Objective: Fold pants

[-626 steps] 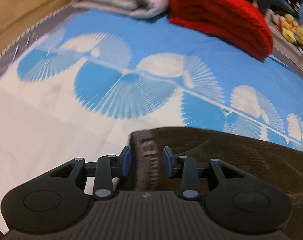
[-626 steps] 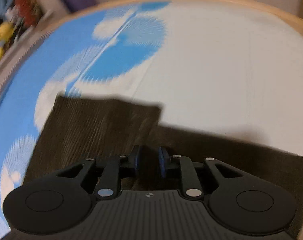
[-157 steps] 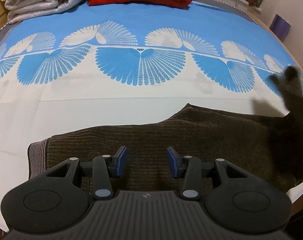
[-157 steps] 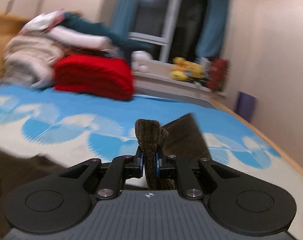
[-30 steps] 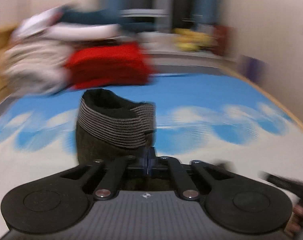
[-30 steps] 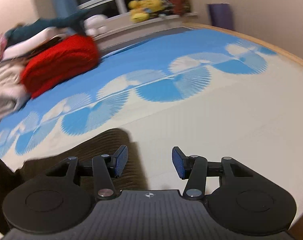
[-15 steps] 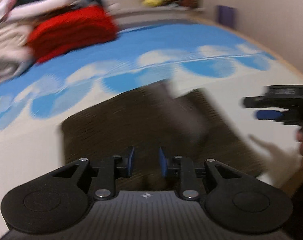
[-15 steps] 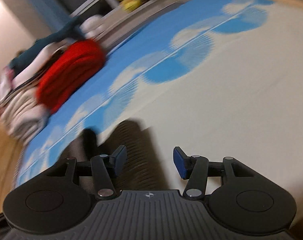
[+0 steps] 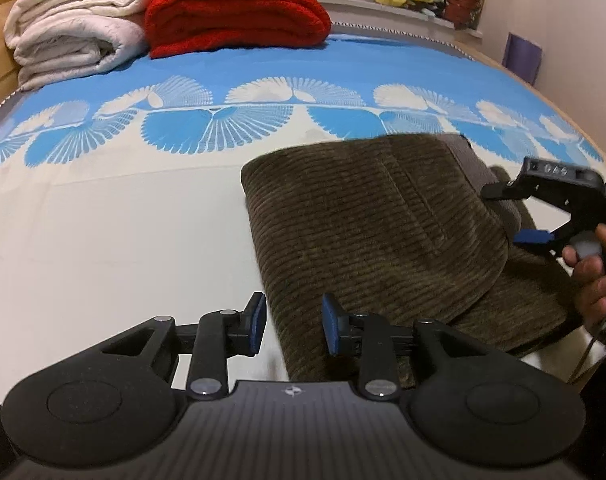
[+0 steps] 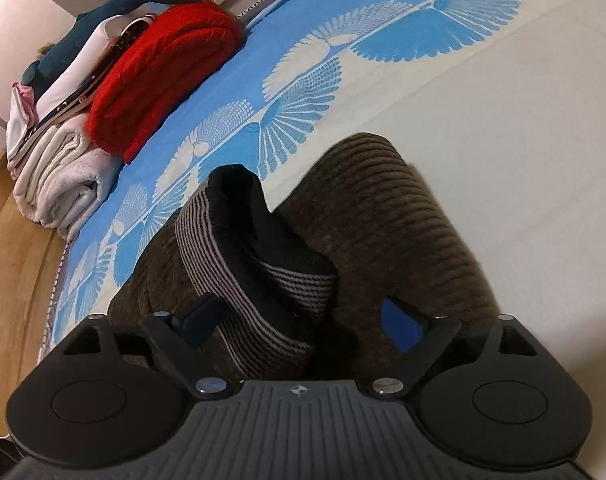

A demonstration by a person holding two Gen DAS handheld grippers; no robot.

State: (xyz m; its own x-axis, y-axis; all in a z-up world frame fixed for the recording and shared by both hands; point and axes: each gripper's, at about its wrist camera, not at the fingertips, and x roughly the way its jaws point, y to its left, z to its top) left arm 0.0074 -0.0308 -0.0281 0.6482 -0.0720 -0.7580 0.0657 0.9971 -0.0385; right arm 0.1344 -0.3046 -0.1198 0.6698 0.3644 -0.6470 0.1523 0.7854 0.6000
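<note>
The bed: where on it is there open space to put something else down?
The widest free patch is the cream sheet left of the folded brown pants, up to the blue fan pattern. The far edge is crowded: white blankets and a red blanket are stacked there.

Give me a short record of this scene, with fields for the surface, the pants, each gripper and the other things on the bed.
surface: bed sheet, cream with a blue fan pattern
pants: brown corduroy pants, folded into a thick bundle, lying on the sheet
waistband: striped waistband, on top of the bundle, at the right gripper's side
left gripper: left gripper, jaws opening, over the bundle's near edge, pads not pressing it
right gripper: right gripper, jaws opening, waistband between them, not pinched
other things: red blanket and white blanket, folded at the far end
</note>
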